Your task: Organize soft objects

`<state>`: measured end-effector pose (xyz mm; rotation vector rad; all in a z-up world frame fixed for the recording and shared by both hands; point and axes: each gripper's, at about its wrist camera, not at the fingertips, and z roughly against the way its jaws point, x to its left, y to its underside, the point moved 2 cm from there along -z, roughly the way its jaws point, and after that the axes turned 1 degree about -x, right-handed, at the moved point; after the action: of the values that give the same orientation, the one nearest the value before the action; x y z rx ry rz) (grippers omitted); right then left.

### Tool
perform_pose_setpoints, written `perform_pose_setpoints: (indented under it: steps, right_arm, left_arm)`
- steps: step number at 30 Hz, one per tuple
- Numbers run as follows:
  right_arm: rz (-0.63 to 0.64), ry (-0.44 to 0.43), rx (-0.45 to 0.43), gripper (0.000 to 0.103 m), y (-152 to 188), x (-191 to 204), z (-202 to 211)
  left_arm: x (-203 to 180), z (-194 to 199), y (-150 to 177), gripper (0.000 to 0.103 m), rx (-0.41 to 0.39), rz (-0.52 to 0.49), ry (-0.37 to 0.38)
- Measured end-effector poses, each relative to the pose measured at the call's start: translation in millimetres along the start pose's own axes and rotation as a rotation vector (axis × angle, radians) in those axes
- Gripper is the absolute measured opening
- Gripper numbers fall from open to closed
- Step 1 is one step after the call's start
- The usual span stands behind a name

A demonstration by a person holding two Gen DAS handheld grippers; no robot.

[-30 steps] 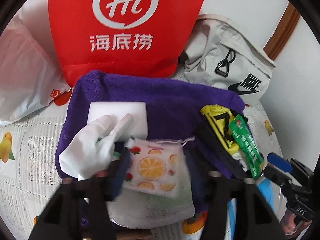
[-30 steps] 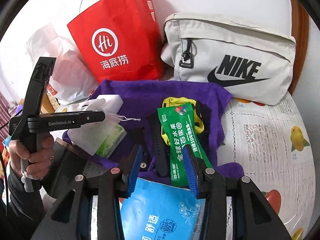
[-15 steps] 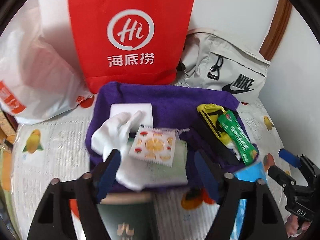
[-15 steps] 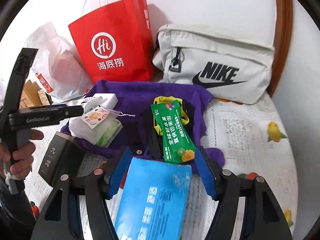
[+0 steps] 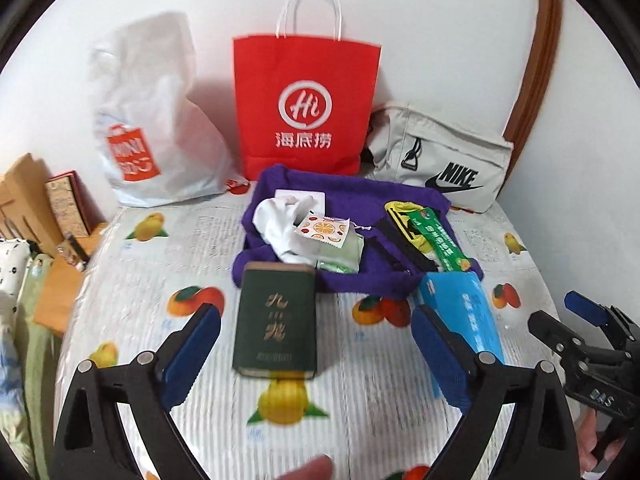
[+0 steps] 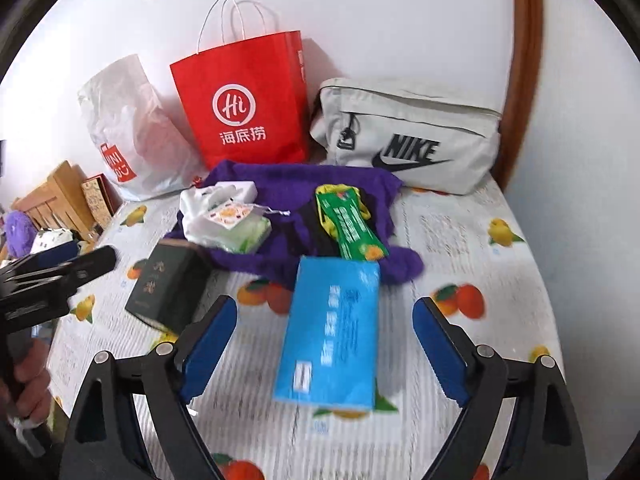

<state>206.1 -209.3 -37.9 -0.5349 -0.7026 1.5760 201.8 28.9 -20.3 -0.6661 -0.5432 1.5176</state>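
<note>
Soft items, among them a white glove [image 5: 276, 220] and a fruit-print pouch [image 5: 323, 231], lie heaped on a purple towel [image 5: 352, 268] on the fruit-patterned table [image 5: 160, 248]. Left gripper [image 5: 316, 354] and right gripper [image 6: 325, 344]: jaws wide apart, having just been opening, gripping nothing.

Two fisheye views look forward and down over a fruit-print tablecloth [image 5: 132, 288] toward the far wall. The left view sits nearer the green box [image 5: 276, 320], the right nearer the blue packet [image 6: 332, 332]. Both share the purple towel [image 5: 348, 204] and red bag [image 6: 244, 100].
</note>
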Motion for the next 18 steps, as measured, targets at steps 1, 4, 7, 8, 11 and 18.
perform_pose_setpoints:
  steps: [1,4,7,8,11,18]
  right_arm:
    - [-0.003,-0.001,-0.001,0.089,4.3,0.7,5.8]
    - [-0.007,-0.003,-0.016,0.092,19.7,4.6,27.3]
    - [0.006,0.006,-0.05,0.098,36.5,10.7,51.9]
    - [0.011,0.008,-0.057,0.098,40.0,12.1,57.1]
    - [0.018,0.007,-0.076,0.098,53.0,17.5,75.8]
    - [0.049,0.031,-0.133,0.101,83.8,27.0,117.4]
  left_arm:
    - [0.2,9.0,4.9,0.096,-0.011,-0.004,-0.004]
    - [-1.4,36.0,20.9,0.096,-0.041,-0.013,-0.025]
    - [-6.1,63.1,41.3,0.096,-0.067,-0.029,-0.024]
    - [-6.6,67.4,45.0,0.096,-0.068,-0.027,-0.018]
    - [-12.0,83.7,61.7,0.096,-0.068,-0.028,-0.003]
    - [-22.0,119.3,96.8,0.096,-0.098,-0.058,-0.009]
